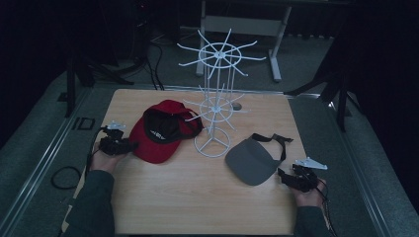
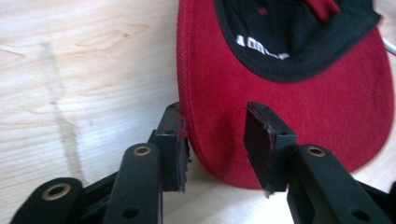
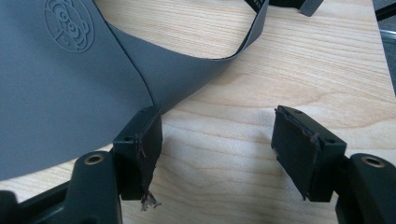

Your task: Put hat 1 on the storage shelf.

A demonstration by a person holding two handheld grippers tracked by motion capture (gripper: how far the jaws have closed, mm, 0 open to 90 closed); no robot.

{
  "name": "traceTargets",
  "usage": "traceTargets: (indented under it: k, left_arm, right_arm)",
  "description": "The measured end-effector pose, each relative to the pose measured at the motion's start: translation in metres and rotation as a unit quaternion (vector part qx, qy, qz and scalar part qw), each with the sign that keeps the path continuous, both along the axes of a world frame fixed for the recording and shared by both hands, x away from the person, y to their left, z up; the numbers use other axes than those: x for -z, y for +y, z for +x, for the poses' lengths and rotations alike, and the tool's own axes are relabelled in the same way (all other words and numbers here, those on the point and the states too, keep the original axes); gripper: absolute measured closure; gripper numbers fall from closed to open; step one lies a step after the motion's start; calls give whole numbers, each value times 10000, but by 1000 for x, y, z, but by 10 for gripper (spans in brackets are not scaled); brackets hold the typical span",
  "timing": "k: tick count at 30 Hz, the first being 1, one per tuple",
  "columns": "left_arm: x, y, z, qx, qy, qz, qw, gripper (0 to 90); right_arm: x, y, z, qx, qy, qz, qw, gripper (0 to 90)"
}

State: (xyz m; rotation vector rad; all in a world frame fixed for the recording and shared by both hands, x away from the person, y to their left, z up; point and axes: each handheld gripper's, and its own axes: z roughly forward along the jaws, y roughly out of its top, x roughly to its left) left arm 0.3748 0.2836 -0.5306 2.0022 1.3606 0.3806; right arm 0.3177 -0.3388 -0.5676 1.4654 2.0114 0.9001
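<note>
A red cap lies upside down on the wooden table, left of centre, showing its black lining. My left gripper is at the cap's left edge. In the left gripper view it is open, with the red brim reaching into the gap between the jaws. A grey visor with a black strap lies right of centre. My right gripper is open at the visor's right edge. In the right gripper view it has the visor lying over its left jaw, and bare wood in the gap.
A white wire hat rack stands on a ring base in the middle of the table, between the cap and the visor. Its arms spread out at two levels. Dark floor, cables and a table frame lie behind.
</note>
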Motion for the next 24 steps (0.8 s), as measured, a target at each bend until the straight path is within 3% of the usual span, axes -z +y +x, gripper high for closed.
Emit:
traceTargets:
  k: [7,12,18,24]
  left_arm:
    - [2,-9,-10,468,208,-95,9986,616]
    - [6,-17,-9,886,370,-345,9948,601]
    - [12,-23,2,962,526,-352,9933,546]
    - [14,-26,10,999,532,-356,9929,515]
  right_arm:
    - [0,0,0,-1,3,-3,10000,333]
    - [0,0,0,-4,2,-4,10000,333]
    - [0,0,0,-4,3,-5,10000,333]
    - [0,0,0,-8,2,-3,10000,332]
